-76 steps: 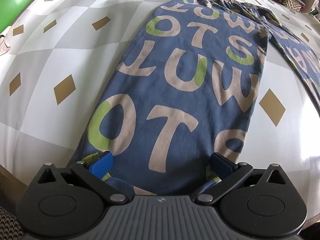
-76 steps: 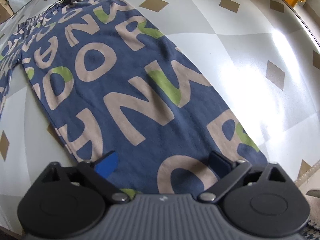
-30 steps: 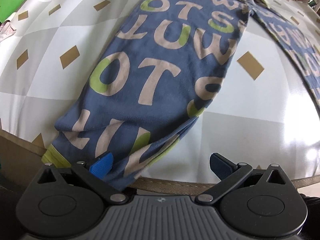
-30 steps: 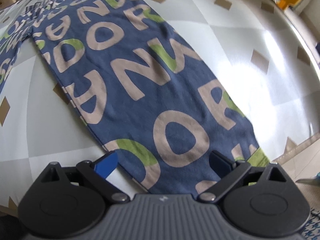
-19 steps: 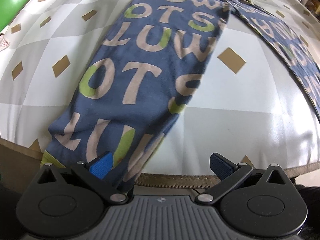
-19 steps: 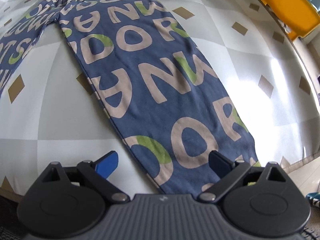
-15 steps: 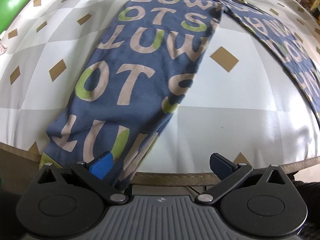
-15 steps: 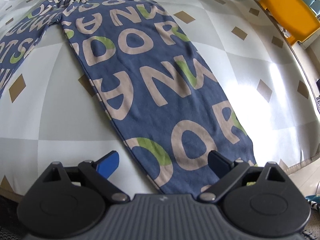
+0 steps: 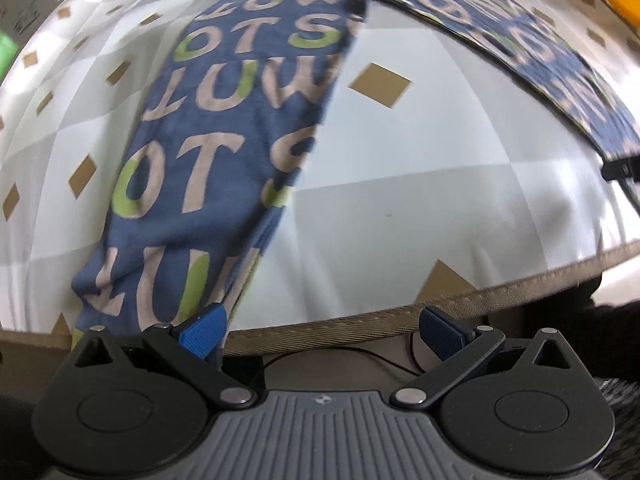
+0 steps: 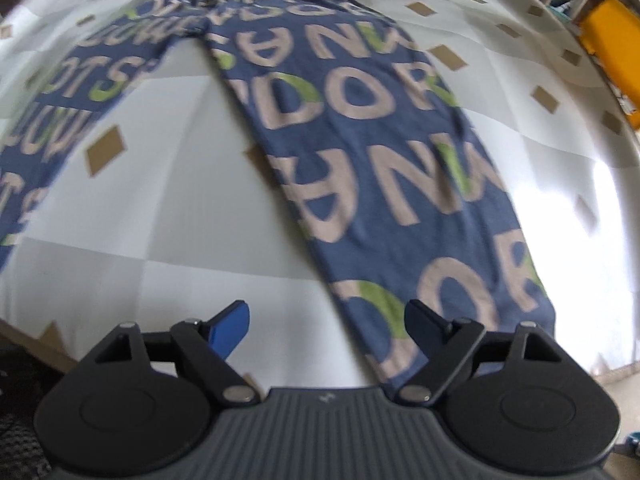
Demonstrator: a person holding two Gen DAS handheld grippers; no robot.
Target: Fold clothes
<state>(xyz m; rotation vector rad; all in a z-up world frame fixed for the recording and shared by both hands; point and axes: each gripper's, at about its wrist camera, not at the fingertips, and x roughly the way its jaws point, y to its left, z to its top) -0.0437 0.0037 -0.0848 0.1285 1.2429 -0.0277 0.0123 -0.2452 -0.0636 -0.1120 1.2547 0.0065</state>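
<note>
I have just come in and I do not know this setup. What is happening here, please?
A person with a gripper in each hand is about to fold blue lettered trousers spread flat on a checkered table, legs apart. The left gripper and the right gripper are open near the leg ends at the table's near edge, holding nothing. No fold shows yet.
</note>
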